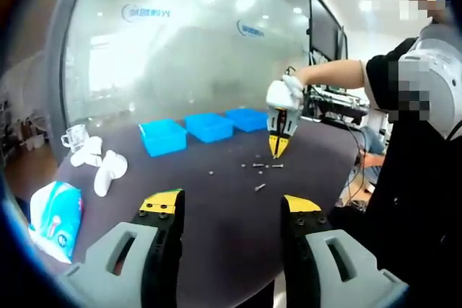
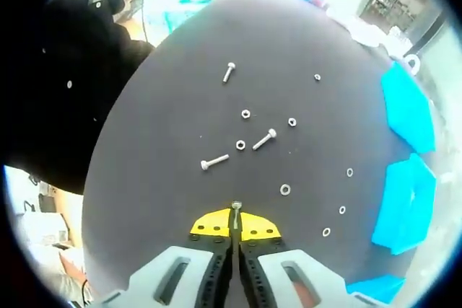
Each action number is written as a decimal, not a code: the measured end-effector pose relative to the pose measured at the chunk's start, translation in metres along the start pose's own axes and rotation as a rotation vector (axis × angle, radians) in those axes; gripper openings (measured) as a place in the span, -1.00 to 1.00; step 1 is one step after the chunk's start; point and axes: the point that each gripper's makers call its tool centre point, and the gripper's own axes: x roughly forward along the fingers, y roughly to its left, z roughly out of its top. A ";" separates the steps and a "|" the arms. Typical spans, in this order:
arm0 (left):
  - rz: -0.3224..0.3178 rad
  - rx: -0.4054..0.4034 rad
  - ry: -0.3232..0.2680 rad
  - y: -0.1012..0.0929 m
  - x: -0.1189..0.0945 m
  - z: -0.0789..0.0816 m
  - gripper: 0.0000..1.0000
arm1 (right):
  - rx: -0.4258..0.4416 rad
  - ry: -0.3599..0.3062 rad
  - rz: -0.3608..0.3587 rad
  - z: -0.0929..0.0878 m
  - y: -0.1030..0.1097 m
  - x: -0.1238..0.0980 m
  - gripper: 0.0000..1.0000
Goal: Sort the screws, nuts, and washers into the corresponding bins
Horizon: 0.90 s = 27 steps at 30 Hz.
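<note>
Three blue bins [image 1: 209, 126] stand in a row at the back of the dark table [image 1: 216, 229]. Loose screws [image 1: 260, 187] lie in front of them. My left gripper [image 1: 231, 203] hangs open over the near part of the table, nothing between its jaws. A gloved hand holds my right gripper [image 1: 278, 146] tip-down just above the scattered parts. In the right gripper view, the right gripper [image 2: 235, 223] is shut on a small screw [image 2: 236, 207] that stands up between the yellow tips. Ahead of it lie screws [image 2: 264, 139], nuts [image 2: 240, 145] and washers [image 2: 285, 190].
White gloves [image 1: 108, 171], a tissue pack [image 1: 54, 218] and a glass cup [image 1: 74, 137] sit at the table's left side. A person in black [image 1: 411, 200] stands at the right edge. In the right gripper view the blue bins [image 2: 408, 106] line the right side.
</note>
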 end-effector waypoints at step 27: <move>-0.023 0.015 -0.067 -0.008 0.003 0.029 0.05 | 0.355 -0.498 -0.316 -0.001 0.012 -0.082 -1.00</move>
